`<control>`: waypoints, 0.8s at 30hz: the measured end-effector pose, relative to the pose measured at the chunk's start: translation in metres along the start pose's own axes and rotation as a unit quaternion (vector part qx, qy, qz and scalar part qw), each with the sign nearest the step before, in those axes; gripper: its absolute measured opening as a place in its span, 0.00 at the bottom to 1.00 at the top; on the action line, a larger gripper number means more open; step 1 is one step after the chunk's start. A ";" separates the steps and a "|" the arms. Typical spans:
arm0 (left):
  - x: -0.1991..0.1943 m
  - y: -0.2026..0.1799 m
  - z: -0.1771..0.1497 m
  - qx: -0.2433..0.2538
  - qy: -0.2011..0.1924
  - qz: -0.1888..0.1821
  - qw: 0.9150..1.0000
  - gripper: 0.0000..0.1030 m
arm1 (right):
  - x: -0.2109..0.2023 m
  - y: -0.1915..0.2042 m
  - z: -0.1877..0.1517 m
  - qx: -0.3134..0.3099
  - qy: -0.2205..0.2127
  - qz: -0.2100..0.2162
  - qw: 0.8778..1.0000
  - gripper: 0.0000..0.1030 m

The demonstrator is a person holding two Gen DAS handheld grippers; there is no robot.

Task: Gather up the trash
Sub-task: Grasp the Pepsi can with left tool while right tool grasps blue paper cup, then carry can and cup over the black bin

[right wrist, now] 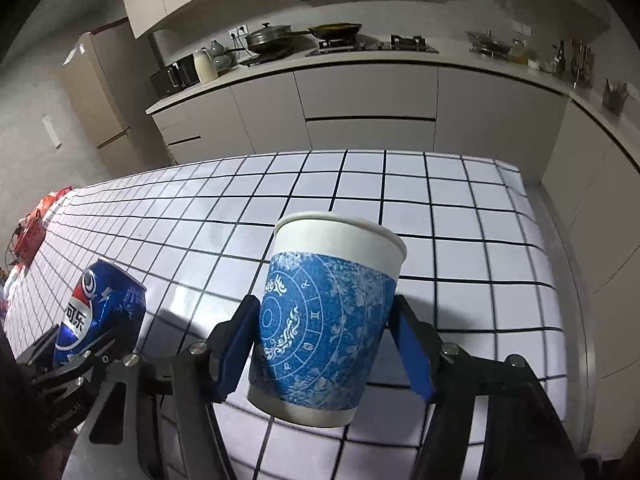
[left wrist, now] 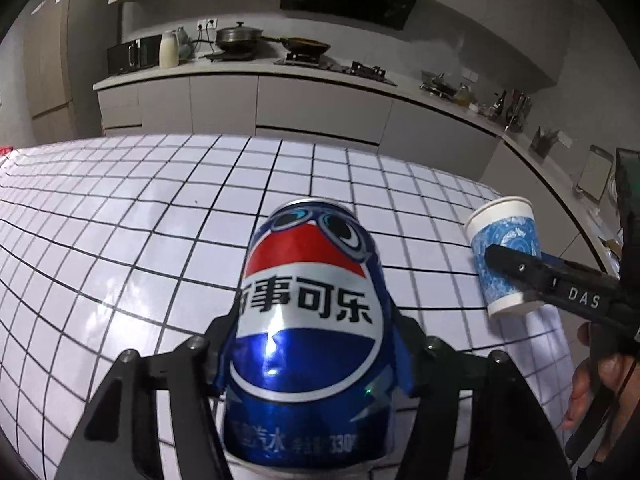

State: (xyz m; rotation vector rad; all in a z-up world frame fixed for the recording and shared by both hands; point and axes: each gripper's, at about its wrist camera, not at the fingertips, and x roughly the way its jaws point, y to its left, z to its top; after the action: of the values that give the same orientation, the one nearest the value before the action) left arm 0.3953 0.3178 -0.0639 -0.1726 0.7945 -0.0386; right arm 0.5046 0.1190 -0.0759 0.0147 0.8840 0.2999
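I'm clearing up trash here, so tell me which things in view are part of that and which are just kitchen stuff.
Part of the job:
soda can, between the left gripper pads
paper cup, between the right gripper pads

Just lying about:
lidded pan
frying pan
white jug

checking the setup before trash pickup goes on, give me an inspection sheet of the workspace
surface: table covered in a white cloth with a black grid, looks clean
job's things: blue cola can and blue paper cup, both upright
clutter: red packets at the table's far left end
grippers: left gripper closed on the can; right gripper around the cup, contact unclear
cables: thin black cord by the hand
surroundings: kitchen counter with pans, kettle and stove; fridge at left
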 end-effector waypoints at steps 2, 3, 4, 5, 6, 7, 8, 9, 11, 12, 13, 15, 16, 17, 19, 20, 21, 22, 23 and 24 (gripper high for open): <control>-0.008 -0.009 -0.001 0.004 -0.005 -0.003 1.000 0.60 | -0.013 -0.002 -0.004 -0.008 -0.006 -0.004 1.000 0.65; -0.010 -0.011 -0.001 0.005 -0.006 -0.003 1.000 0.60 | -0.020 -0.004 -0.007 -0.010 -0.009 -0.004 1.000 0.65; -0.013 -0.015 -0.002 0.007 -0.008 -0.004 1.000 0.60 | -0.025 -0.005 -0.009 -0.011 -0.010 -0.006 1.000 0.65; -0.017 -0.022 -0.004 0.010 -0.009 -0.006 1.000 0.60 | -0.032 -0.007 -0.012 -0.013 -0.012 -0.006 1.000 0.65; -0.020 -0.025 -0.005 0.011 -0.010 -0.007 1.000 0.60 | -0.037 -0.010 -0.015 -0.014 -0.013 -0.007 1.000 0.65; -0.022 -0.029 -0.007 0.013 -0.012 -0.008 1.000 0.60 | -0.044 -0.013 -0.019 -0.017 -0.016 -0.008 1.000 0.65; -0.025 -0.034 -0.009 0.014 -0.014 -0.009 1.000 0.60 | -0.051 -0.015 -0.023 -0.020 -0.018 -0.010 1.000 0.65; -0.028 -0.040 -0.012 0.017 -0.015 -0.009 1.000 0.60 | -0.059 -0.018 -0.027 -0.023 -0.020 -0.011 0.999 0.65; -0.034 -0.051 -0.018 0.019 -0.016 -0.011 1.000 0.60 | -0.071 -0.026 -0.035 -0.025 -0.023 -0.009 0.999 0.65; -0.037 -0.058 -0.022 0.020 -0.015 -0.010 1.000 0.60 | -0.079 -0.030 -0.041 -0.028 -0.025 -0.010 0.999 0.65; -0.039 -0.064 -0.025 0.020 -0.015 -0.010 1.000 0.60 | -0.086 -0.034 -0.046 -0.031 -0.027 -0.010 0.999 0.65; -0.046 -0.077 -0.035 0.020 -0.014 -0.011 1.000 0.60 | -0.098 -0.041 -0.055 -0.035 -0.029 -0.011 0.999 0.65; -0.048 -0.083 -0.038 0.021 -0.013 -0.010 1.000 0.60 | -0.105 -0.046 -0.061 -0.036 -0.028 -0.010 0.999 0.65; -0.052 -0.089 -0.043 0.020 -0.013 -0.012 1.000 0.60 | -0.111 -0.051 -0.067 -0.037 -0.027 -0.008 0.999 0.65; -0.060 -0.103 -0.052 0.022 -0.014 -0.009 1.000 0.60 | -0.125 -0.061 -0.079 -0.042 -0.026 -0.008 0.999 0.65; -0.062 -0.108 -0.056 0.022 -0.014 -0.009 1.000 0.60 | -0.133 -0.067 -0.086 -0.045 -0.026 -0.008 0.999 0.65; -0.066 -0.114 -0.061 0.021 -0.014 -0.009 1.000 0.60 | -0.140 -0.073 -0.091 -0.047 -0.026 -0.008 0.999 0.65; -0.069 -0.119 -0.065 0.022 -0.013 -0.007 1.000 0.60 | -0.146 -0.077 -0.096 -0.048 -0.027 -0.008 0.998 0.65; -0.072 -0.125 -0.070 0.022 -0.012 -0.007 1.000 0.60 | -0.152 -0.082 -0.101 -0.050 -0.027 -0.009 0.998 0.65; -0.074 -0.130 -0.074 0.021 -0.010 -0.008 1.000 0.60 | -0.160 -0.089 -0.107 -0.051 -0.029 -0.010 0.998 0.65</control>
State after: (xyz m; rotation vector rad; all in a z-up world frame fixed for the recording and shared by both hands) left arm 0.2945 0.1871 -0.0404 -0.1387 0.7708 -0.0682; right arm 0.3498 -0.0209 -0.0347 -0.0804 0.8107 0.3240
